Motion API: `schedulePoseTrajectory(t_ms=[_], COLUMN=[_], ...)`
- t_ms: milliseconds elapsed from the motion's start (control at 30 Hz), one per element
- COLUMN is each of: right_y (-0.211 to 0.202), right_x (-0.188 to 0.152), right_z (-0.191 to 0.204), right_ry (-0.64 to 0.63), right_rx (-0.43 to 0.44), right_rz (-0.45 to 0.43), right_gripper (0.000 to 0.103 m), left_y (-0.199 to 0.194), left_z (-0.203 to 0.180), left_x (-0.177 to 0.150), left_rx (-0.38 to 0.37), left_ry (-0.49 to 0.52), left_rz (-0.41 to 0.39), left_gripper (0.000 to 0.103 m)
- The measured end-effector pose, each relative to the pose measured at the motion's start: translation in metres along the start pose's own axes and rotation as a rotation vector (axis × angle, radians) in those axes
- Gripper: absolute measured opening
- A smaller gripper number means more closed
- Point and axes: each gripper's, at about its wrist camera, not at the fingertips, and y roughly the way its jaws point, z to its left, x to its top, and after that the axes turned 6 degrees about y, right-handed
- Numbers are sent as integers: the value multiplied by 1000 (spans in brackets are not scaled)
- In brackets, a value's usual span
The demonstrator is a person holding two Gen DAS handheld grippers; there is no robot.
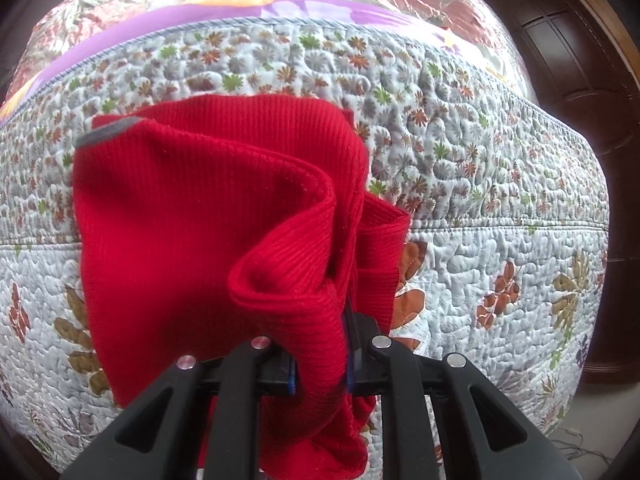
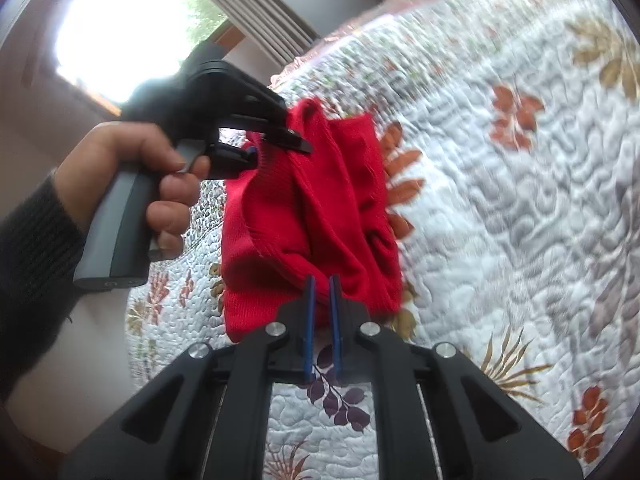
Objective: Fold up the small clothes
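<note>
A small red knit garment (image 1: 208, 216) with a grey trim strip (image 1: 108, 134) hangs bunched in front of the bed. My left gripper (image 1: 322, 344) is shut on a thick fold of it, and cloth hides the fingertips. In the right wrist view the same garment (image 2: 308, 208) hangs between both grippers above the quilt. There my left gripper (image 2: 280, 140), held by a hand (image 2: 132, 160), pinches its upper edge. My right gripper (image 2: 322, 284) is shut on the lower edge, its blue pads (image 2: 309, 312) nearly together.
A quilted floral bedspread (image 1: 480, 160) (image 2: 500, 200) covers the bed, and its side hangs down toward the floor (image 1: 580, 420). A dark wooden door (image 1: 560, 60) stands at the right. A bright window (image 2: 120, 28) is behind the hand, whose arm has a dark sleeve (image 2: 28, 264).
</note>
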Motion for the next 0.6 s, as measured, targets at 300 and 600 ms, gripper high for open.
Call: schedulePoseTrajectory(t_ms=[300,600], right_y=[8,56], right_x=[-7,12], right_z=[-39,-32], right_ry=[83,-38], right_rx=[100,103], right_rz=[71,179], right_gripper=[57,60], left_y=[9,17], left_z=[-6,-10], left_x=[3,5], left_rx=[42,67], left_ry=[32,44], left_rz=[10,25], left_gripper=[17,18])
